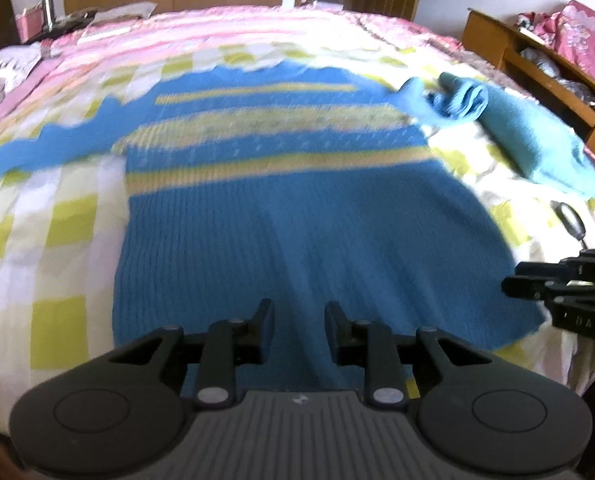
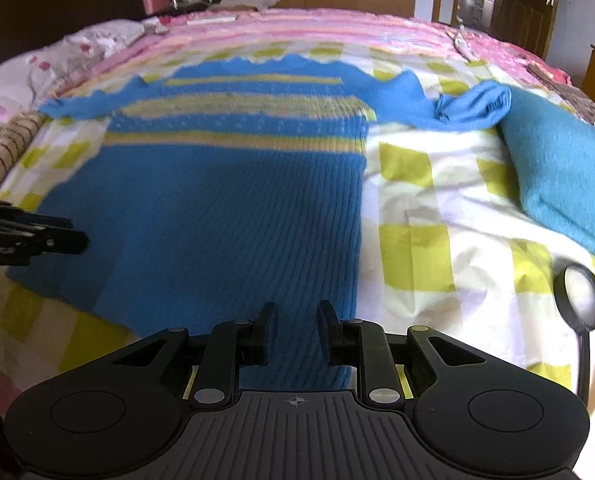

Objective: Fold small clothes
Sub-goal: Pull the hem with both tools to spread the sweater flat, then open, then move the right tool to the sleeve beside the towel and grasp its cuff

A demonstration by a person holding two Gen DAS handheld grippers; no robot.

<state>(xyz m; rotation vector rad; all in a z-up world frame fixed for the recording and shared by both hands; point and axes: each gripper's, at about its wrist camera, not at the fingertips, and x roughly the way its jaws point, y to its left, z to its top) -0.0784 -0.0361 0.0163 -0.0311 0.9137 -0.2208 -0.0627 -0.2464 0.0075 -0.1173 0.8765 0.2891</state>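
blue sweater lies flat, hem at the tongs, fold not yet started

the blue knitted sweater [image 1: 289,208] with 3 yellow bands lies spread on the bed's checked sheet [image 1: 57,220], hem toward the cameras and neckline at the far side. the left tongs [image 1: 299,320] hang just over the hem near its middle; their jaws are opening, with only a gap between them and no cloth pinched. the right tongs [image 2: 296,320] sit over the hem's right corner, jaws parted by a narrow gap, holding nothing that can be seen.

to do this step well, i judge each pair should take 1 hem corner, so the left tongs look too central and want to shift toward the left edge. bite both layers of knit, lift together and evenly, and carry the hem toward the yellow bands so the crease runs straight across. the ribbed knit looks stretchy, so a shallow bite may slip. the left sleeve [image 1: 37,148] lies out flat, and the right sleeve [image 2: 457,108] is bunched at its cuff; tucking both in first would give a tidier packet.

room: the right side edge of the sweater runs straight, with open sheet beside it. farther right lie a folded teal garment [image 2: 565,176] touching the bunched cuff, and a magnifying glass [image 2: 581,296] near the right tongs, which a wide swing could knock. the far half of the bed under the pink quilt [image 1: 225,36] is free of clutter.
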